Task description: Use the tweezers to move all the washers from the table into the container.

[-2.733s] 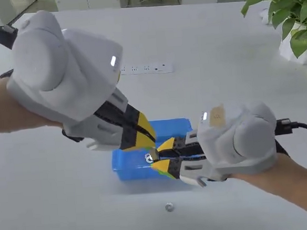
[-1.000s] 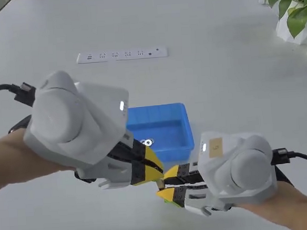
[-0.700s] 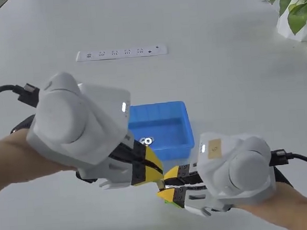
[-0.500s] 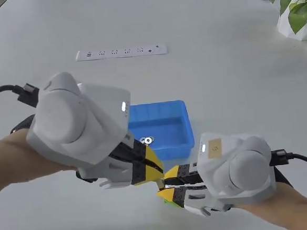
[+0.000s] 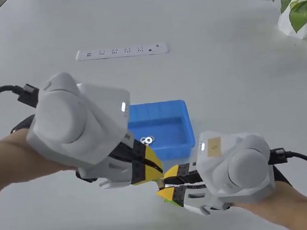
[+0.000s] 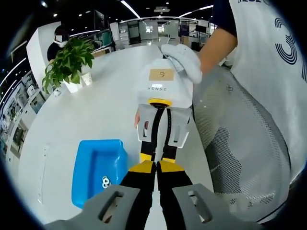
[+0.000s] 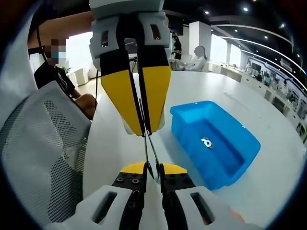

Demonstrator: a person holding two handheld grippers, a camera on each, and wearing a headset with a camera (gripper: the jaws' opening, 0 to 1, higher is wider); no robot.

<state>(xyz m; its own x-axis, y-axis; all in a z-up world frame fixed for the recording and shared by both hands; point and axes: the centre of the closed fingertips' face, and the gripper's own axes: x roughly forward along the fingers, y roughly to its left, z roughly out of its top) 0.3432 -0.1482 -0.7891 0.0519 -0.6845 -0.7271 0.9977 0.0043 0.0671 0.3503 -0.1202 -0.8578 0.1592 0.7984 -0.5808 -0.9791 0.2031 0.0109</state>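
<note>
A blue container [image 5: 164,119] stands on the white table [image 5: 229,73], with two washers [image 5: 147,140] lying together on its floor; they also appear as washers [image 7: 207,143] and washers [image 6: 106,182]. My left gripper [image 5: 158,171] is shut on the thin metal tweezers [image 7: 148,153], just in front of the container's near wall. My right gripper [image 5: 161,184] faces it tip to tip, its jaws closed around the tweezers' free ends. In the right gripper view the left gripper [image 7: 144,132] comes down from above to my right gripper [image 7: 153,168]. Whatever lies under the tips is hidden.
A white power strip [image 5: 122,52] lies at the far side of the table. A potted plant [image 5: 293,5] stands at the far right. A mesh chair [image 6: 240,153] and a person's body are close behind the near table edge.
2.7 s ago the tweezers' tips were over the container with a washer; now both grippers sit in front of its near wall and washers lie inside. Over the last second nothing moved.
</note>
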